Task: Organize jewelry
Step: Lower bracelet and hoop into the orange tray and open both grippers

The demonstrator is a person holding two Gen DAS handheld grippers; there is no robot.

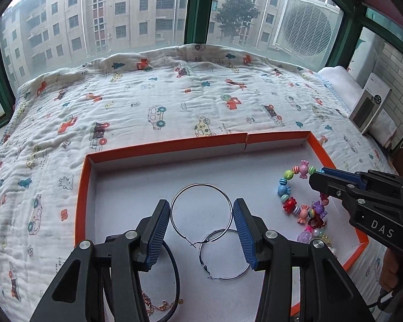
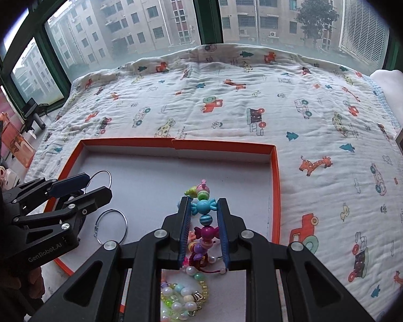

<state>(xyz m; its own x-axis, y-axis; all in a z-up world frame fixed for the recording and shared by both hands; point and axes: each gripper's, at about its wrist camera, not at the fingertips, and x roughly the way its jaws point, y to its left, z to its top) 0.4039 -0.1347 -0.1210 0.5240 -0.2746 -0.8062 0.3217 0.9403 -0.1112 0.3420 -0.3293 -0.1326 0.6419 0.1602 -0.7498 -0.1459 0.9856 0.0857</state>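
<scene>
Right gripper (image 2: 202, 209) narrowed on candy bracelet (image 2: 203, 206), contact likely, in tray (image 2: 275, 177). Left gripper (image 1: 201, 212) wide, straddling big hoop (image 1: 201, 209) on tray floor. Step: arranging pieces. Next: close, shift gently, avoid snagging.

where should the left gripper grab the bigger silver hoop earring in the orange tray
Pinch the thin wire rim of the large silver hoop earring on one side, coming straight down from above. It lies flat on the orange tray floor between the open left gripper jaws; avoid the clasp overlapping the smaller hoop.
</scene>
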